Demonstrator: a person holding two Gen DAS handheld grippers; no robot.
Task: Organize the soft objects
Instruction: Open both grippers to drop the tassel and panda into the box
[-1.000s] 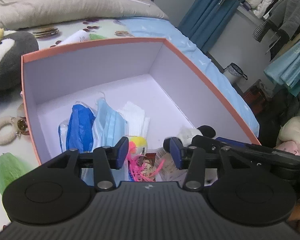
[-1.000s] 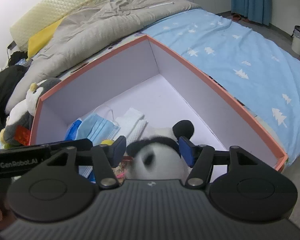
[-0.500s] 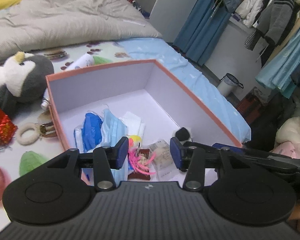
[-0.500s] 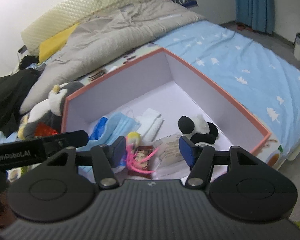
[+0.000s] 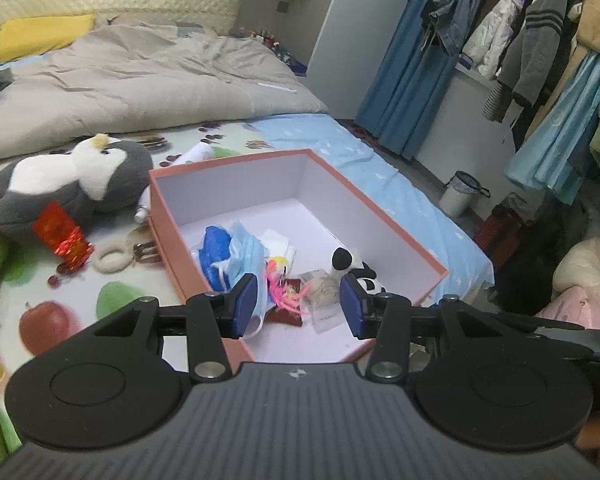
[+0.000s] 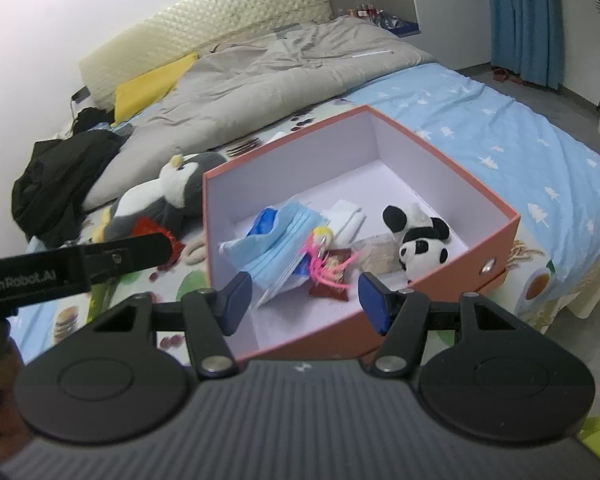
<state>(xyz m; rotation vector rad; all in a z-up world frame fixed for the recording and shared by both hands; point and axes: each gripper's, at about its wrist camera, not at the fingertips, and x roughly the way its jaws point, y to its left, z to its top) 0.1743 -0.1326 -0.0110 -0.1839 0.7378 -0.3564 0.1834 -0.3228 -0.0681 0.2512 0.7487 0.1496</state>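
From the left wrist camera, the left gripper [image 5: 298, 304] hangs with its jaws spread apart and nothing between them. Just ahead of and below its fingertips sits the orange box [image 5: 168, 216] on the bed. Inside, ahead of the left finger, lie a blue cloth [image 5: 214, 246] and a pale blue face mask [image 5: 244, 252] touching each other, with a folded white cloth [image 5: 278, 240] just beyond. Between the fingers, a pink tassel [image 5: 284, 294] lies on a dark red pouch [image 5: 286, 316]. Ahead of the right finger rests the small panda plush [image 5: 354, 268], beside a clear packet [image 5: 322, 290]. Well off to the left, outside the box, a penguin plush [image 5: 80, 184] lies near a red packet [image 5: 62, 232] and a white ring [image 5: 112, 256].

From the right wrist camera, the right gripper [image 6: 304, 300] is likewise wide open and holds nothing. The box [image 6: 440, 284] sits just ahead of the fingertips. The face mask [image 6: 276, 252] lies ahead of the left finger, the tassel [image 6: 328, 268] between the fingers, the panda plush [image 6: 420, 240] ahead of the right finger near the box's right wall. The penguin plush [image 6: 168, 196] is outside, to the left. The other gripper's arm [image 6: 72, 264] crosses the far left.
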